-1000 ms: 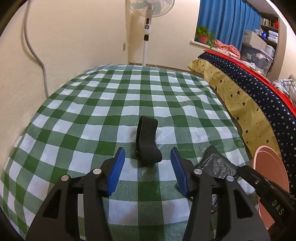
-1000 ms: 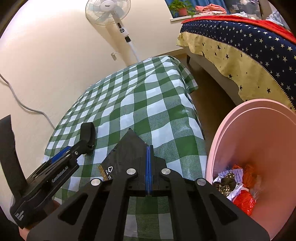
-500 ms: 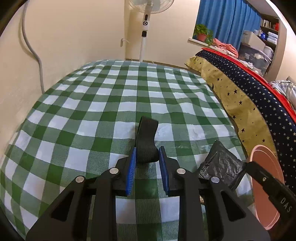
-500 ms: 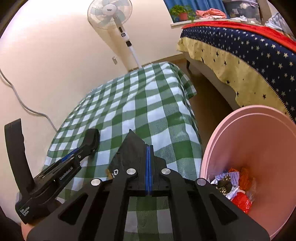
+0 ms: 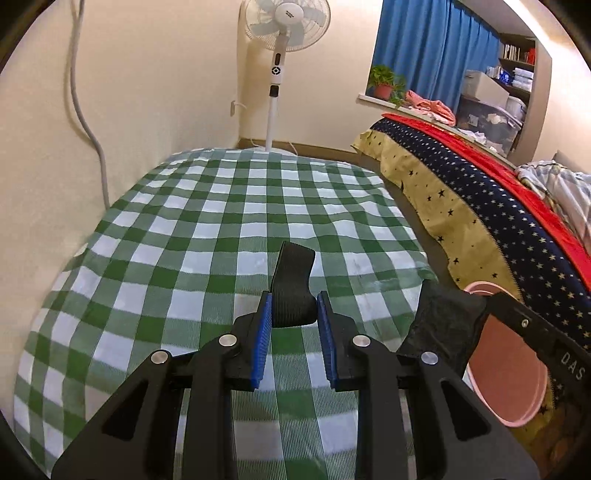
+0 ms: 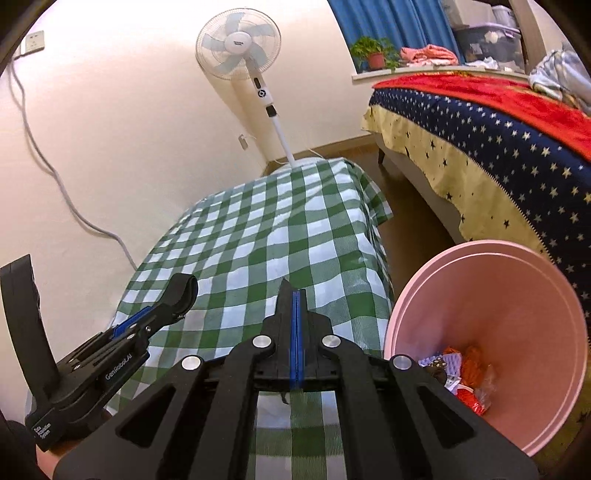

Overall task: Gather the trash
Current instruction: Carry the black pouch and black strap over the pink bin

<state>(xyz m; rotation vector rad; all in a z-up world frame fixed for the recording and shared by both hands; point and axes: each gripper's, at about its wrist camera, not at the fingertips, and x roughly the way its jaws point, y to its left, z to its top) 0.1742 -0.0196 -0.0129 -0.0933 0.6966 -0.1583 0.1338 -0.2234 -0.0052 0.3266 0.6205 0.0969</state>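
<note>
Currently, my holdings. Left gripper: jaws have just been closing, pads clamped on a black ribbed strap that juts ahead beyond the tips, lifted off the checked cloth. Right gripper: pinched tight on a black wrapper, only a sliver protruding ahead. Pink bin: just right of it, below, already holding scraps. Risk, as I judge it: strap gripped near one end may swing or slide out; thin wrapper may cling on release.

Two black two-finger grippers with blue pads, left and right. One looped black ribbed strap, one crumpled black plastic wrapper. One round pink plastic bin (several scraps inside), one white pedestal fan.
</note>
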